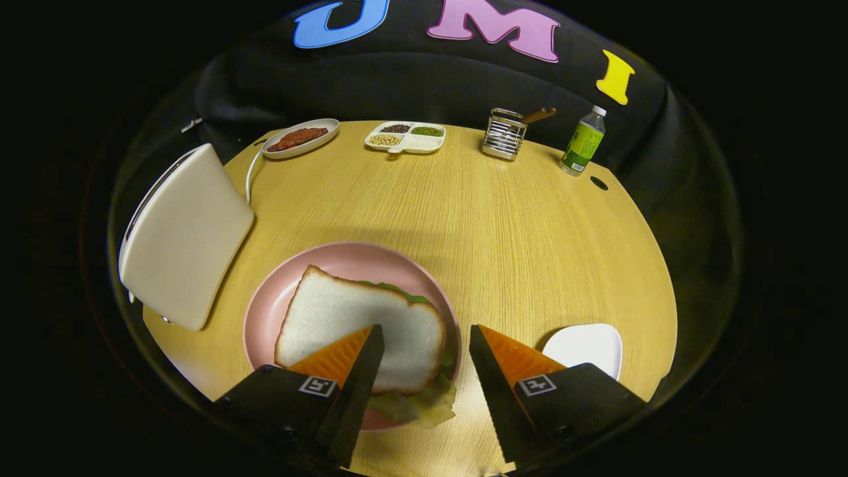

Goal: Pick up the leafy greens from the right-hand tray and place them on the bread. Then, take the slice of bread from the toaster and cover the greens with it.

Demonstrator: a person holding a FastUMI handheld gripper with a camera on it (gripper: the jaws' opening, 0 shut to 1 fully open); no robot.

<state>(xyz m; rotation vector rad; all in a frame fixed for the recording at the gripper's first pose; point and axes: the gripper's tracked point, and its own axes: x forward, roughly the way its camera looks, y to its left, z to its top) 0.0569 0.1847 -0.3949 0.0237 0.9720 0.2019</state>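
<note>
The gripper [424,348] hangs with fingers spread apart, empty, over the bread slice [358,324] covering leafy greens [424,405] on the pink plate [278,298]

a round light wooden table [517,238] carries several things along its far edge. an oval white dish of reddish-brown sauce [300,138] lies near a white sectioned tray [405,138] with dark, pale and green grains in its compartments. further along stands a shiny metal wire rack with a brown wooden handle [505,132], and just beside it an upright green-labelled plastic bottle with a white cap [583,140]. a small dark hole [599,183] sits in the tabletop near the bottle.
</note>
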